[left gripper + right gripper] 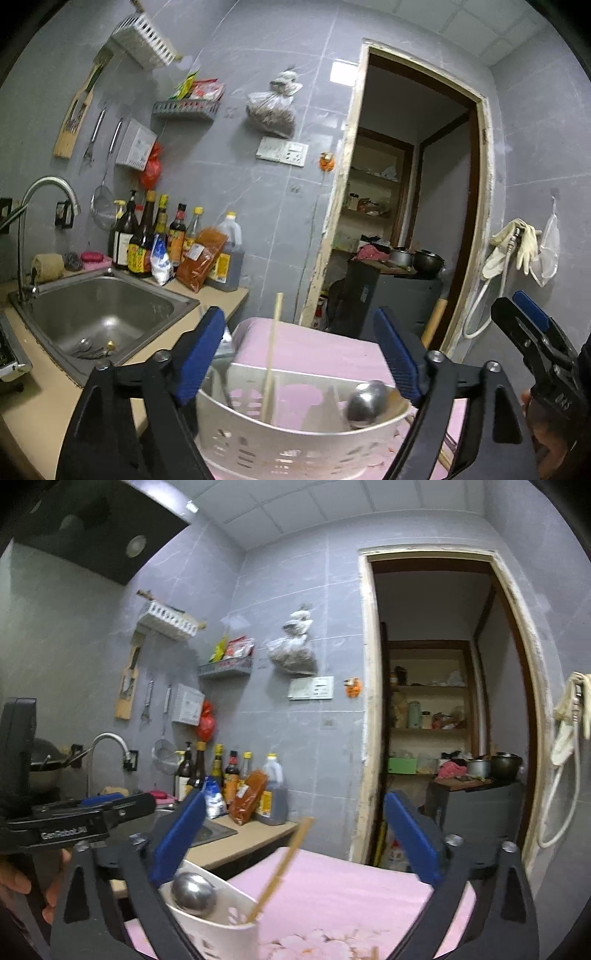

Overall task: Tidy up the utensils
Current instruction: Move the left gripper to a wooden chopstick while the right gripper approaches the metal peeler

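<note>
Pink cloth (314, 350) under half-hidden caddy (295, 439); both grippers (303, 354) (295, 842) agape, empty.

- White slotted plastic utensil holder (291, 439) — upright on pink flowered cloth.
- Pale wooden chopstick (272, 354) — leaning inside.
- Shiny steel ladle bowl (365, 404) resting against rim.

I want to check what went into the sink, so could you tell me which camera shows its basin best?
The left wrist view: the sink basin lies open, with utensils by the drain. The right wrist view shows only a corner of its rim behind a gripper finger.
</note>
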A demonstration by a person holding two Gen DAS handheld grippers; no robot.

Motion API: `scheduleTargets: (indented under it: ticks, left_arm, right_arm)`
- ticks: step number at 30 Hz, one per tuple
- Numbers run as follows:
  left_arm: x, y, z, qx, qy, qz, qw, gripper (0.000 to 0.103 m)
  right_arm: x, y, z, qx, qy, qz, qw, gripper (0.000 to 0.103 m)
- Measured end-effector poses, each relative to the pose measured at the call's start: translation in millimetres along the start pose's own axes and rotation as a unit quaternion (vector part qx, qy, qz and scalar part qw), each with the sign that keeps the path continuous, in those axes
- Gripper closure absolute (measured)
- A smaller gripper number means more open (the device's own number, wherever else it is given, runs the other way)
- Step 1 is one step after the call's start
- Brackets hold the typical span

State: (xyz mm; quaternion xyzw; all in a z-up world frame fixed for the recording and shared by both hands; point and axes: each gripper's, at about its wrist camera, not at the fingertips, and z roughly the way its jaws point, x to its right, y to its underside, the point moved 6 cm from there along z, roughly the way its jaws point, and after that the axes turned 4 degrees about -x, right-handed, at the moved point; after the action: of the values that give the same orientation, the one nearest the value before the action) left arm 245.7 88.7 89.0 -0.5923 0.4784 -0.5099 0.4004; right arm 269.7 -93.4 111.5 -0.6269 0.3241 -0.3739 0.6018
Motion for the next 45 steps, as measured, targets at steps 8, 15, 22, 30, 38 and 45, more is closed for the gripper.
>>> scheduleTargets:
  ticks: [8,15,22,30,38,45]
  left_arm:
    - [45.8,16.1,-3.6,-0.01,0.04,0.025,0.9988,0.013]
    - [92.0,42.1,2.0,-0.047,0.08,0.057,0.994,0.013]
    - [126.6,80.0,17.1,-0.115,0.104,0.099,0.9829,0.013]
    - [153.3,120.7,41.1,-0.199,0.107,0.148,0.9629,0.013]
    - [155.7,152.4,72.2,-0.289,0.098,0.148,0.9408,0.03]
    - [149.1,166.7,88.9,-0.339,0.09,0.123,0.9281,0.039]
  right_arm:
    - [53.3,5.2,-35.1,-0.015,0.039,0.023,0.999,0.0]
    - [93.7,25.3,-62.6,-0.048,0.079,0.022,0.995,0.0]
    - [124.2,53.8,-75.0,-0.109,0.104,0.015,0.989,0.0]
    - [145.5,95.8,-70.6,-0.209,0.084,0.042,0.973,0.003]
    - [144.5,141.7,-46.3,-0.326,0.03,0.067,0.943,0.029]
    - [129.1,170.7,-16.3,-0.401,-0.017,0.06,0.914,0.047]
